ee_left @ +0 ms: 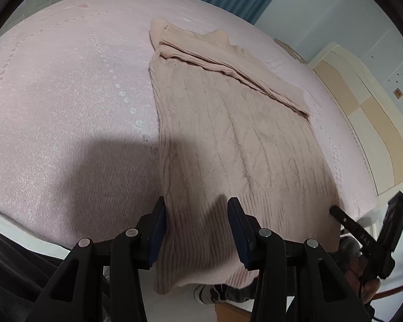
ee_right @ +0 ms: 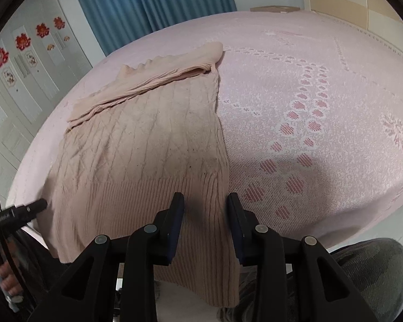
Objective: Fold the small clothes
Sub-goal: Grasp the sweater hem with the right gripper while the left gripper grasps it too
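Observation:
A beige cable-knit sweater [ee_left: 228,134] lies flat on the pink bed, its sleeves folded across the far end and its ribbed hem hanging over the near bed edge. It also shows in the right wrist view [ee_right: 147,147]. My left gripper [ee_left: 196,212] is open, its jaws standing over the hem's left corner. My right gripper [ee_right: 205,209] is open, its jaws standing over the hem's right corner. The right gripper's tip [ee_left: 338,213] shows in the left wrist view beside the hem, and the left gripper's tip [ee_right: 37,205] shows in the right wrist view.
The pink patterned bedspread [ee_right: 309,107] covers the bed. Blue curtains [ee_right: 147,0] hang behind. A cream headboard [ee_left: 362,107] stands at the right. White cupboard doors with red flowers [ee_right: 21,53] stand at the left. The person's legs and shoe [ee_left: 209,292] are below the bed edge.

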### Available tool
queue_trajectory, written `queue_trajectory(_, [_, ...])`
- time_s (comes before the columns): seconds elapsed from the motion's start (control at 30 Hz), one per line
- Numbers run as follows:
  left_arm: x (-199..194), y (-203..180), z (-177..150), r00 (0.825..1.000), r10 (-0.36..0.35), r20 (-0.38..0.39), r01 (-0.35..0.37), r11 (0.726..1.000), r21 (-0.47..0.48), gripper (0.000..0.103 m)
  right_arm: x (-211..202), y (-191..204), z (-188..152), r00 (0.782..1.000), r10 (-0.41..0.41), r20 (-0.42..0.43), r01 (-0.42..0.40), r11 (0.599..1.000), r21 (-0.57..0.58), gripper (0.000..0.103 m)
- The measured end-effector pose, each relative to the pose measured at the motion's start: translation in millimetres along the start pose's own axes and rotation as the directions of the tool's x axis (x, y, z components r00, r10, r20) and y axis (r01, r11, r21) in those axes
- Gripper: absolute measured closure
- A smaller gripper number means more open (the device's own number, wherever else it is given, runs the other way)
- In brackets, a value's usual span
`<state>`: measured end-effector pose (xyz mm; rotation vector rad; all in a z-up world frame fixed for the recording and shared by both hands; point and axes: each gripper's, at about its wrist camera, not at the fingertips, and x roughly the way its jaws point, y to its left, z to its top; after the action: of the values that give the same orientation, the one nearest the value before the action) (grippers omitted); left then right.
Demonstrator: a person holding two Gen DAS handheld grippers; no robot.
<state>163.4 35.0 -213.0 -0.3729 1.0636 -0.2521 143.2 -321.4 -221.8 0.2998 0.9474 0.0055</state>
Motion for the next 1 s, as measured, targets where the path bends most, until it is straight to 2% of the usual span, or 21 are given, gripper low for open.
queue_trajectory(0.2, [-5.2, 2.0, -7.9, 0.999, -0.04, -0.026, 0.04, 0.999, -0.003, 0.061, -4.0, -8.4, -2.2, 0.997, 0.073, -0.026, -0.071, 0.995, 0.068, 0.069])
queue_trajectory(0.5, [-6.7, 6.9, -11.3, 0.995, -0.091, -0.047, 0.089, 0.996, -0.031, 0.061, -8.9, 2.4, -12.6, 0.991, 0.119, -0.067, -0.117, 0.993, 0.034, 0.068])
queue_trajectory(0.77, [1.9, 5.7, -4.7, 0.993, -0.109, -0.034, 0.107, 0.992, -0.061, 0.061, -6.4, 5.3, -12.9, 0.987, 0.144, -0.071, -0.142, 0.989, 0.032, 0.068])
queue_trajectory(1.0, [-0.9, 3.7, -7.9, 0.994, -0.104, -0.038, 0.102, 0.994, -0.041, 0.06, -3.7, 8.8, -11.3, 0.989, 0.132, -0.07, -0.132, 0.991, 0.01, 0.068])
